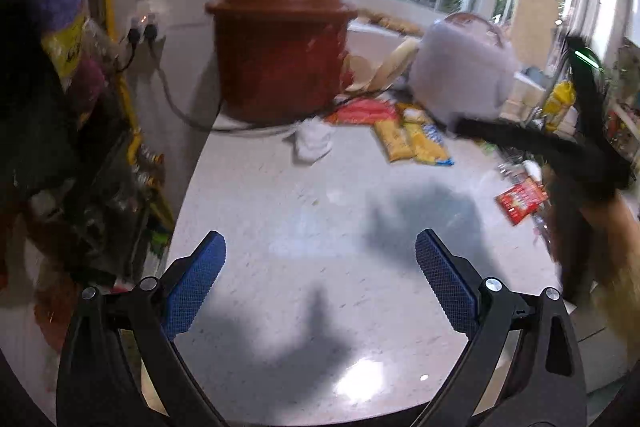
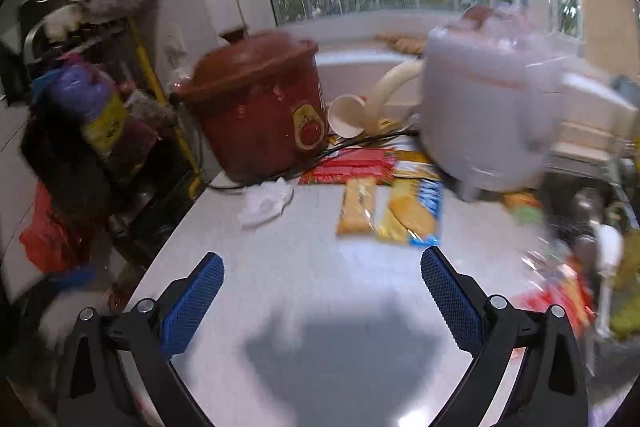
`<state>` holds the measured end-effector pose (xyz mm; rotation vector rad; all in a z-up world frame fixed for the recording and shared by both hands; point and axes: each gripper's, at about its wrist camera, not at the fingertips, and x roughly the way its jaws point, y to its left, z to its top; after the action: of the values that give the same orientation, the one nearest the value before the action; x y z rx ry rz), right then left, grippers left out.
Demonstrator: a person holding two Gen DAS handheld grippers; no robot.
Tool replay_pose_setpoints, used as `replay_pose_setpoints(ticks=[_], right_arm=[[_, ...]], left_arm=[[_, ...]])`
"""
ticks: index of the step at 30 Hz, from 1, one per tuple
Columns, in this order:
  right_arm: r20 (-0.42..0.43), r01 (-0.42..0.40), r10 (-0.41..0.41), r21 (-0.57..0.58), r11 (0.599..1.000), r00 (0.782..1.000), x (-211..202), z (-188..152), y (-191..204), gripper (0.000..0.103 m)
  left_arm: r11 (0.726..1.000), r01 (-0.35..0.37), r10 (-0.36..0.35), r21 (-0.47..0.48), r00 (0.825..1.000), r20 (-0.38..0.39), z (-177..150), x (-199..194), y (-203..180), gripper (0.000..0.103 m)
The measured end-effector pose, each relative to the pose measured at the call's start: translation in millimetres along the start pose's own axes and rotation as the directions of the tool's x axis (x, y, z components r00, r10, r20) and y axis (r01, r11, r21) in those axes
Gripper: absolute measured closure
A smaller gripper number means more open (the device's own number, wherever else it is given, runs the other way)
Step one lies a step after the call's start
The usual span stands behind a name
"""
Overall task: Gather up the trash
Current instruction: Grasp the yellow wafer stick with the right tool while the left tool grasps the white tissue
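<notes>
A crumpled white tissue (image 1: 313, 143) (image 2: 266, 202) lies on the white counter (image 1: 304, 267) (image 2: 304, 267) in front of the red pot. Yellow snack wrappers (image 1: 414, 143) (image 2: 394, 211) and a red wrapper (image 1: 362, 113) (image 2: 354, 165) lie beside it. Another red wrapper (image 1: 520, 199) (image 2: 560, 291) lies at the right edge. A paper cup (image 2: 346, 115) lies tipped behind. My left gripper (image 1: 320, 267) is open and empty above the counter. My right gripper (image 2: 322, 279) is open and empty, short of the yellow wrappers; it shows blurred at the right of the left wrist view (image 1: 580, 147).
A red clay cooker (image 1: 280, 51) (image 2: 256, 103) with a black cord stands at the back left. A white rice cooker (image 1: 464, 67) (image 2: 488, 107) stands at the back right. Bags and clutter (image 1: 68, 87) (image 2: 88, 131) hang left of the counter. A window is behind.
</notes>
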<state>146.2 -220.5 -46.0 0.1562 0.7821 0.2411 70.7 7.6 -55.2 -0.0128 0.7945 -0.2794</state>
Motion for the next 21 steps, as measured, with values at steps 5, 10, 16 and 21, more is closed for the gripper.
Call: replay_pose_setpoints(ticks=[5,10,16,21], right_arm=[[-0.163,0.045,-0.049,-0.029,0.999,0.985,116,36,-1,0.024],[-0.256,0.115,-0.133,-0.083,0.99,0.958,180,43,-3,0.031],[-0.259,0.12,-0.15,-0.128,0.984,0.954,196,44,0,0.078],[-0.239,0.082,-0.111,-0.127,0.988,0.965,180,44,2,0.088]], left_arm=[[0.997,-0.061,0.058,-0.049,0.996,-0.068,-16,11,23,0.01],[0.99,-0.1,0.091,-0.096,0.992,-0.092,-23,12,47,0.01],[0.989,-0.108,0.098,-0.101,0.991,-0.094,-12,23,53,0.01],[0.998,-0.017,0.013,-0.06,0.998,-0.064,19,55,40,0.01]])
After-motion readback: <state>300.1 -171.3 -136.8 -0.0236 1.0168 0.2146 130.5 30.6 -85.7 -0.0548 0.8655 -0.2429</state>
